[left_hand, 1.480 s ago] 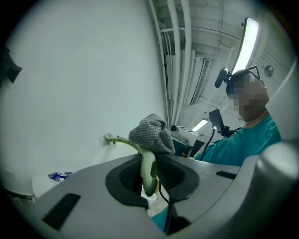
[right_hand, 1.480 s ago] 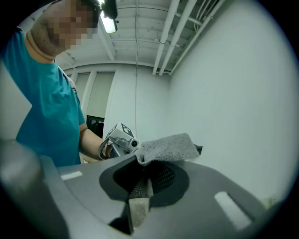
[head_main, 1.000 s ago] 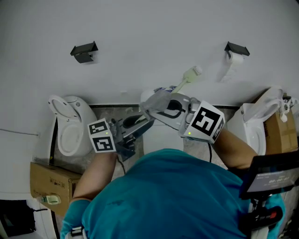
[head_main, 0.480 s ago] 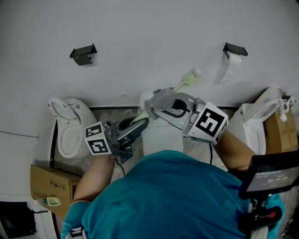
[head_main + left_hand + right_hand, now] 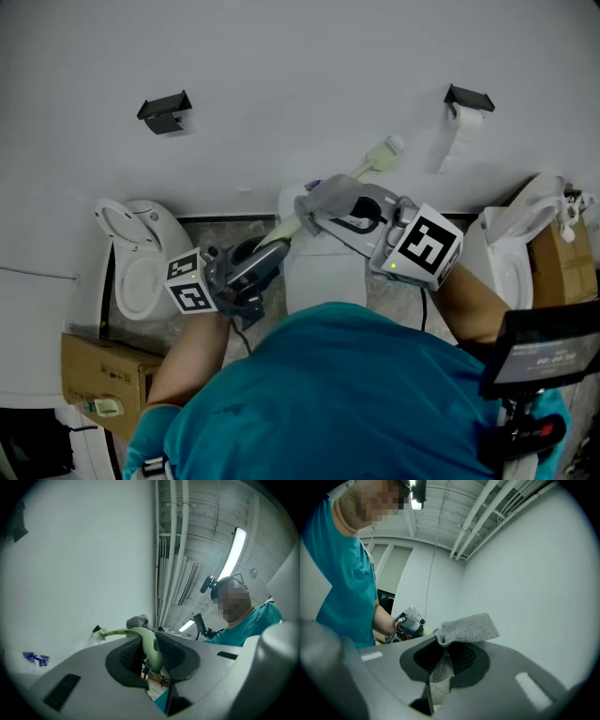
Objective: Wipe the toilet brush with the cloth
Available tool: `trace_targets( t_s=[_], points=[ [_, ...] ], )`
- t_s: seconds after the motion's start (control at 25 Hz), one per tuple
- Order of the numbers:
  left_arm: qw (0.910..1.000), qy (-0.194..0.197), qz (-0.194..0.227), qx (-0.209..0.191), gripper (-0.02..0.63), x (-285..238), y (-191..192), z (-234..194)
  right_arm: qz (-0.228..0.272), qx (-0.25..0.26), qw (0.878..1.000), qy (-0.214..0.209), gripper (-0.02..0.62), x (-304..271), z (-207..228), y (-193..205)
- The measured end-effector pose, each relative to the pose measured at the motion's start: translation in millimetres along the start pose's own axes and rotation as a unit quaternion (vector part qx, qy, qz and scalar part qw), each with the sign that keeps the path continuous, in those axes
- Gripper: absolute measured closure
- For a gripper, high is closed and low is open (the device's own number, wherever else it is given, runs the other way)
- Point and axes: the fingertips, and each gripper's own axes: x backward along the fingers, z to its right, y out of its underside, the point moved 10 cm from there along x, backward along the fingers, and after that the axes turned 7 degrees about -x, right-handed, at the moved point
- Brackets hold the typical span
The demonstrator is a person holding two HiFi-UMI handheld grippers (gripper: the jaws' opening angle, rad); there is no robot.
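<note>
**Over the middle toilet: brush gripped, cloth at the handle**

Over the toilet (image 5: 323,274) you have the brush (image 5: 379,153) up in the air. Its pale green handle slants toward the wall (image 5: 281,56), with the bristle head at the far end. Your left claw (image 5: 150,657) is nearly closed and pinches the lower, curved end of that handle. Your right claw (image 5: 446,660) is clamped on a fold of the grey cloth (image 5: 468,627), and the free flap sits at the handle a little way up from the left claw.

To wipe well, wrap the flap round the handle rather than rubbing one side. Then draw it toward the head in one steady stroke. Brace the left claw so the handle does not swing into the wall. Roll the brush slightly between strokes so every side meets the cloth. Press lightly, because the curved handle looks likely to twist in the left claw under a hard push.
</note>
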Motion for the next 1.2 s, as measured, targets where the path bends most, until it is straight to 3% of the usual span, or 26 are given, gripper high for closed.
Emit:
trace_targets(
  t_s=[0.88,1.2],
  points=[
    [0.9981,0.026,0.056,0.004,0.538,7.4,-1.9,2.6,0.003,-0.004,1.000,0.027,0.560,12.1,6.1,4.5],
    [0.9978,0.031,0.058,0.000,0.538,10.4,-4.6,4.4,-0.006,-0.015,0.999,0.048,0.560,18.7,11.6,11.8]
  ],
)
